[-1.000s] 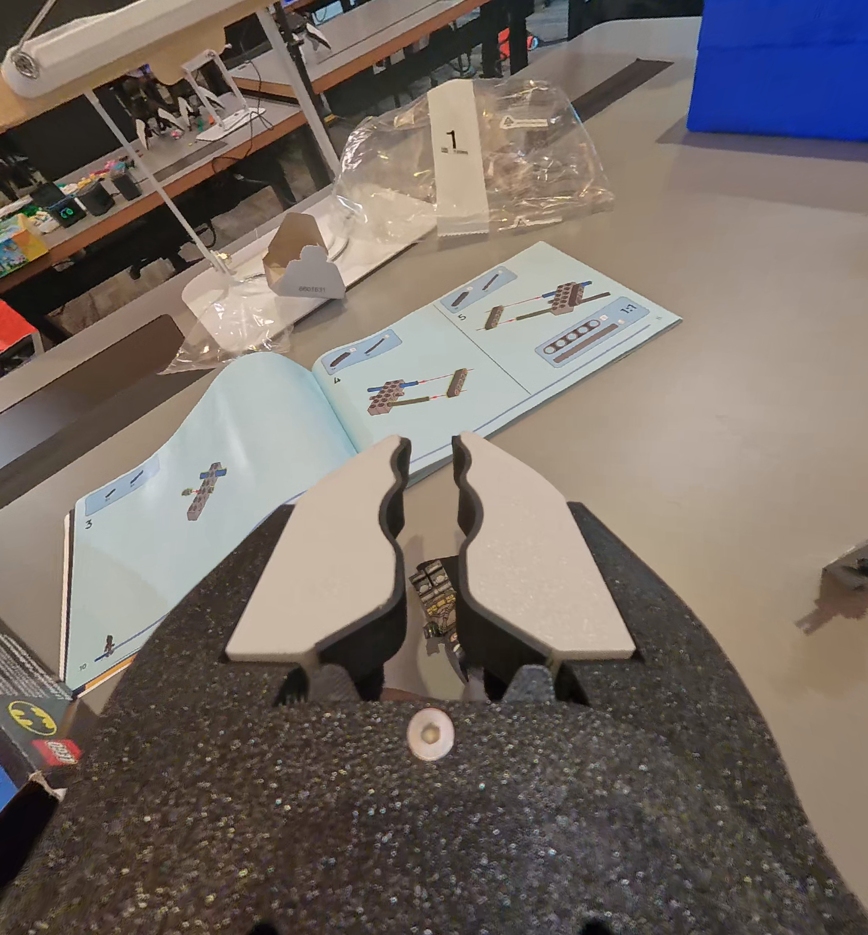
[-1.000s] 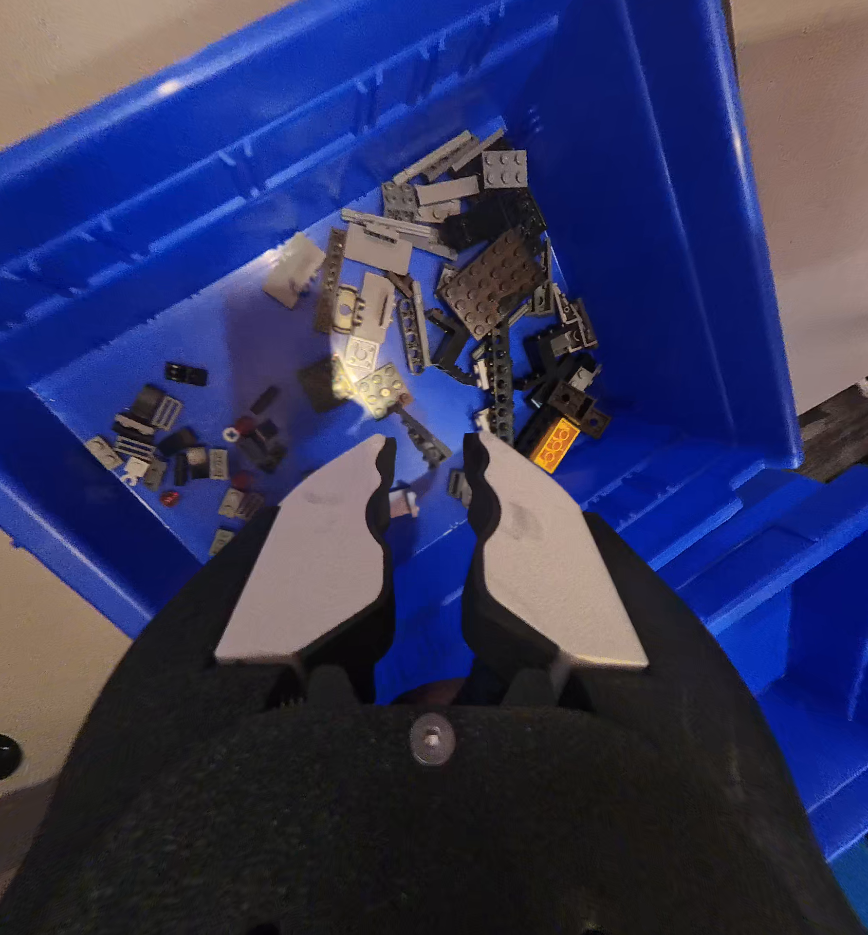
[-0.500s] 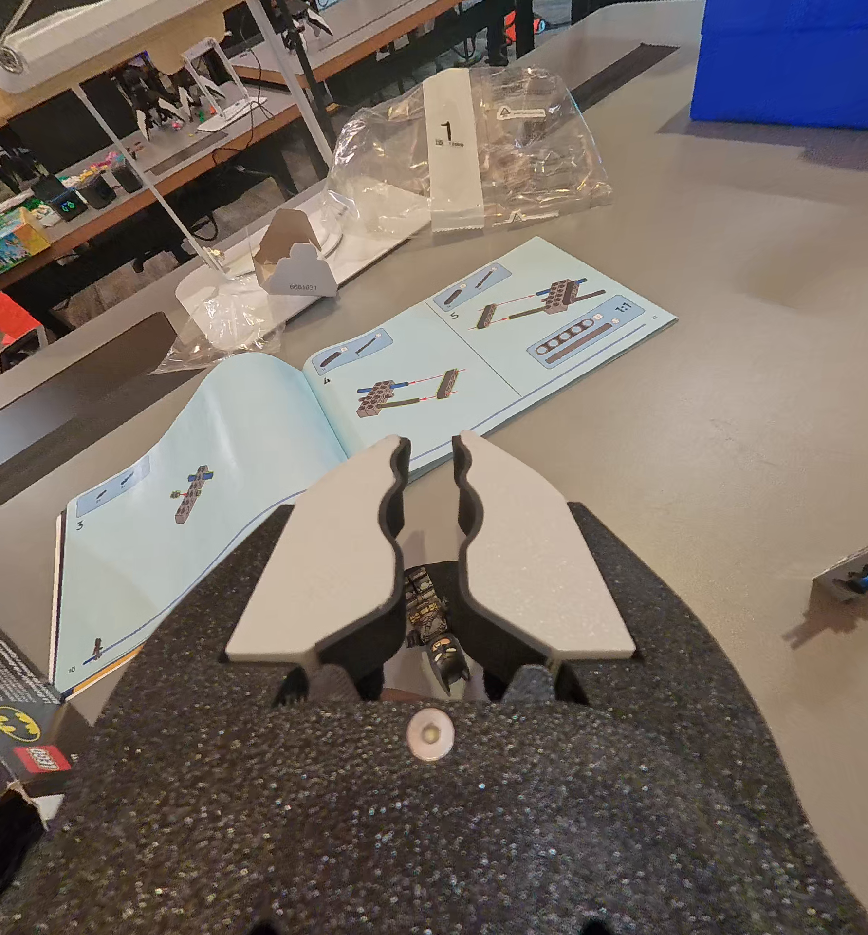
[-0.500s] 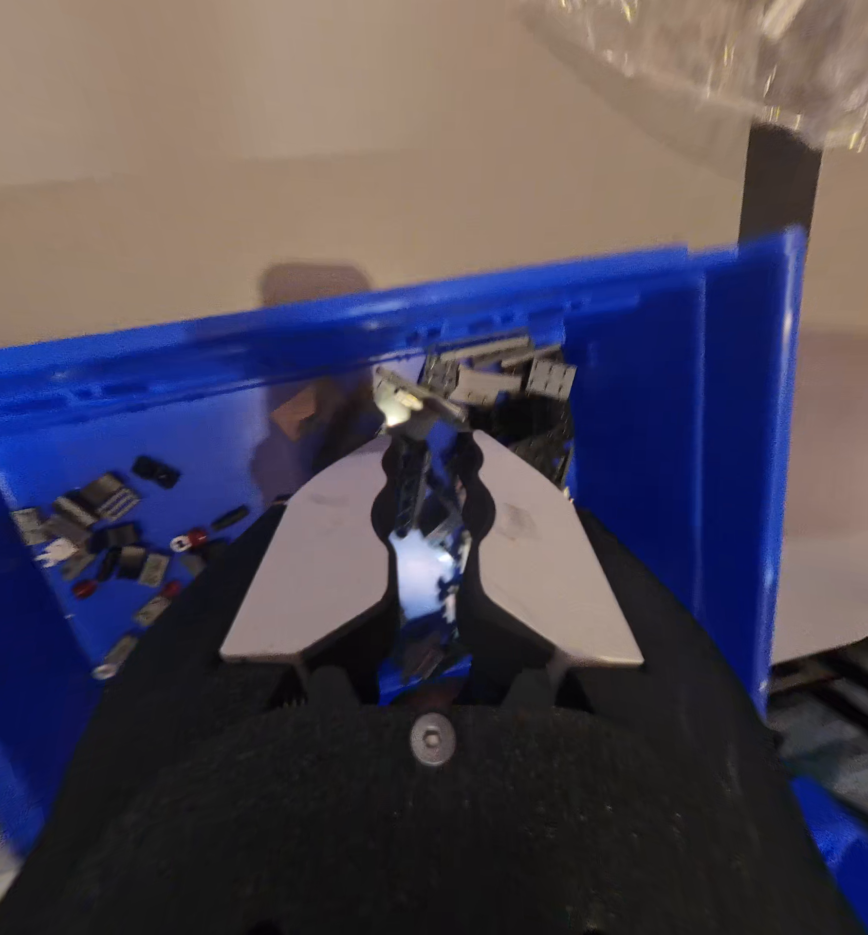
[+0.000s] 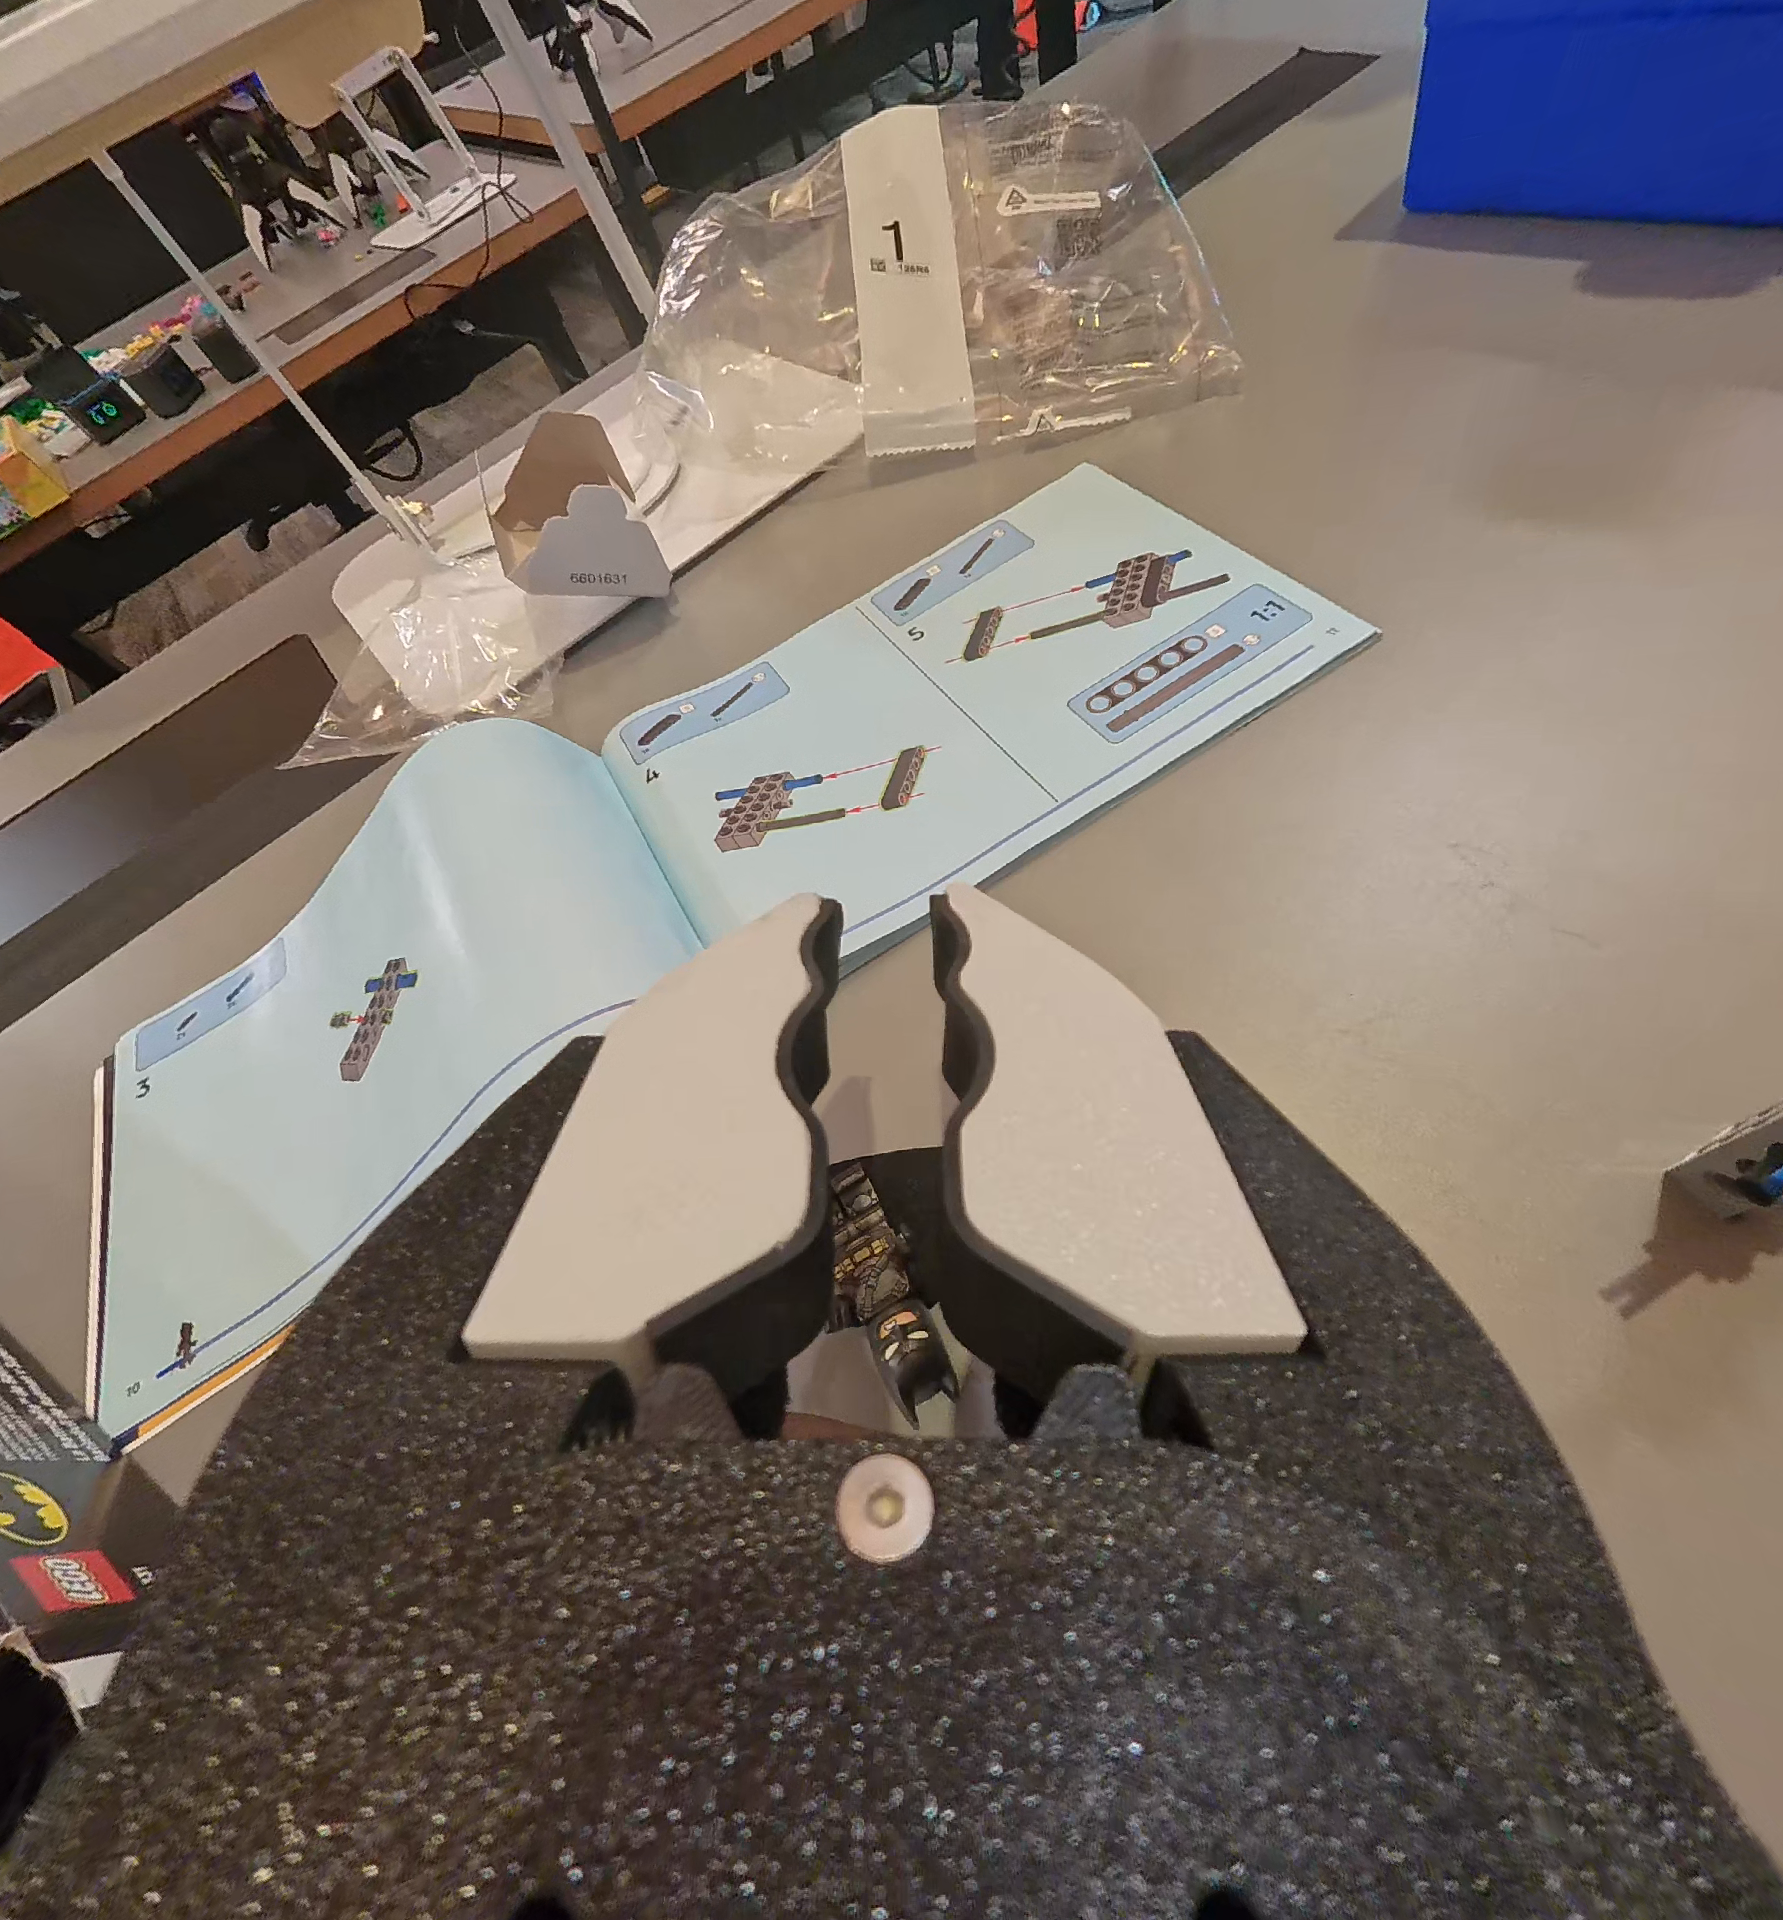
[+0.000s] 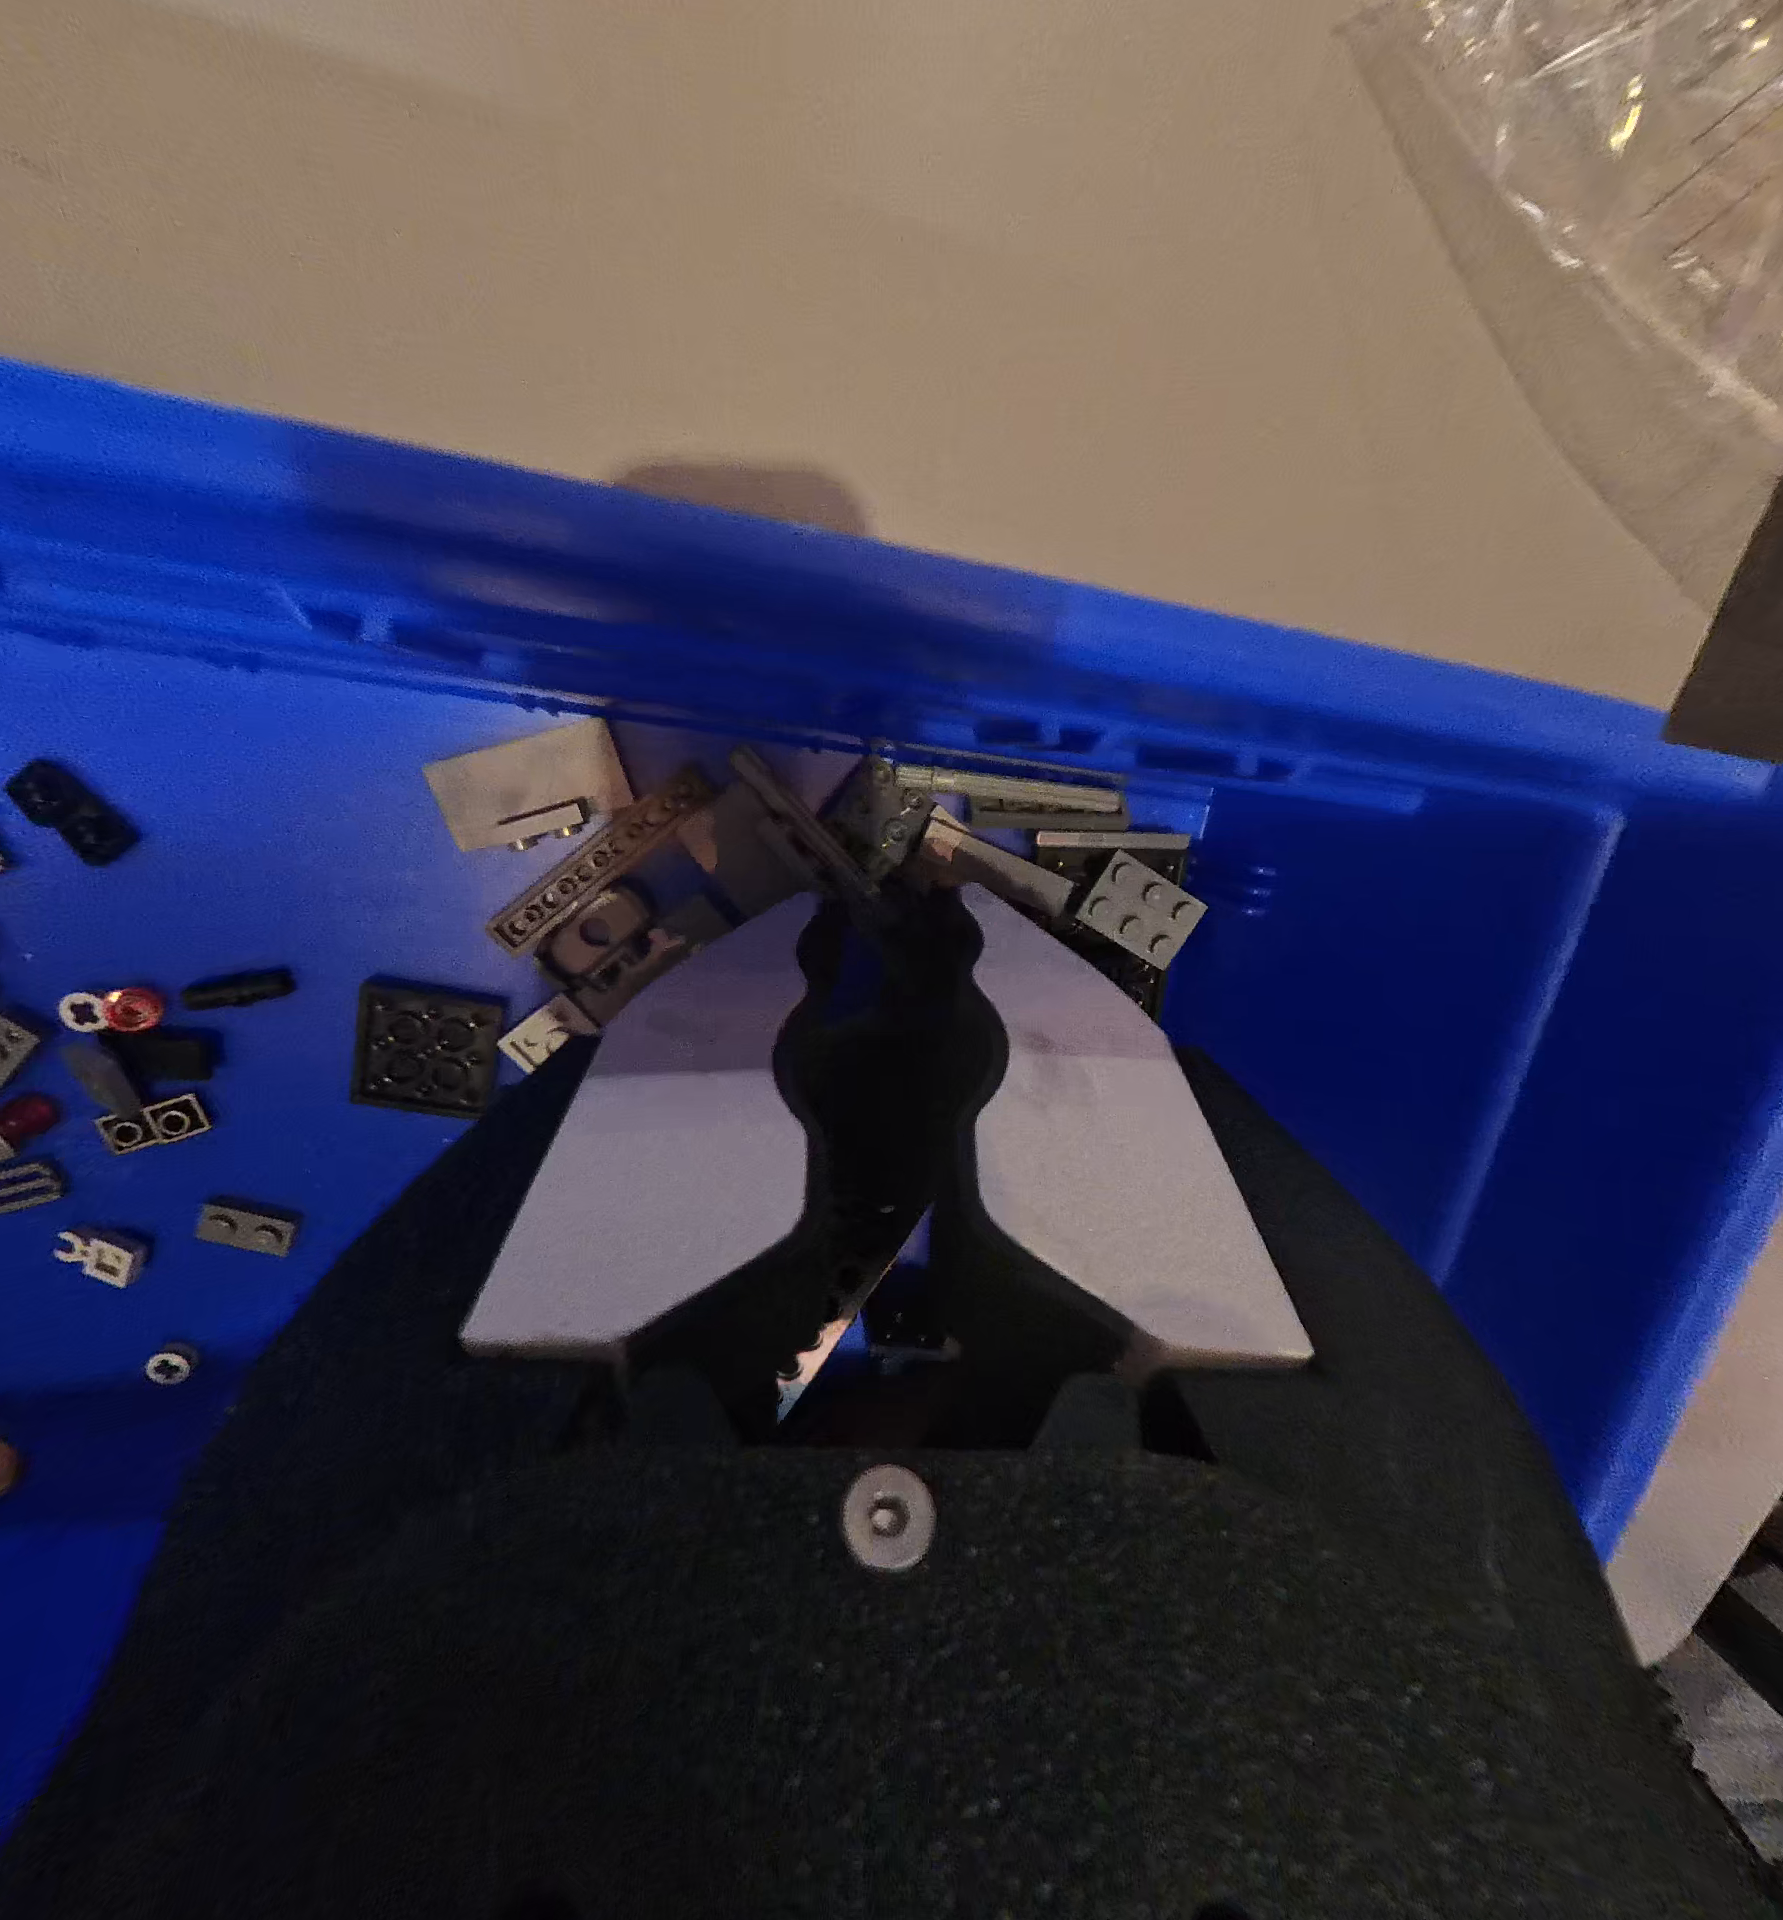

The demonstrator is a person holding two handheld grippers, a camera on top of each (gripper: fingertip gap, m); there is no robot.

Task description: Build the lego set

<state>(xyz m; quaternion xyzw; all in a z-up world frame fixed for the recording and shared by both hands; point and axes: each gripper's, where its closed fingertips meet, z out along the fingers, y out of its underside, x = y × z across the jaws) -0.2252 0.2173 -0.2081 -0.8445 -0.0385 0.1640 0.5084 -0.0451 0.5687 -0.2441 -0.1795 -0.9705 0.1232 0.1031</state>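
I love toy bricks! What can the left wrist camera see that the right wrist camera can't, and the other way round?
Only the left wrist view: an open instruction booklet, a toy box corner, and a dark minifigure between the left gripper fingers; whether it is held is unclear.
Only the right wrist view: loose grey and black bricks, with the right gripper tips among them.
Both: the blue bin, a clear plastic bag, the beige table.
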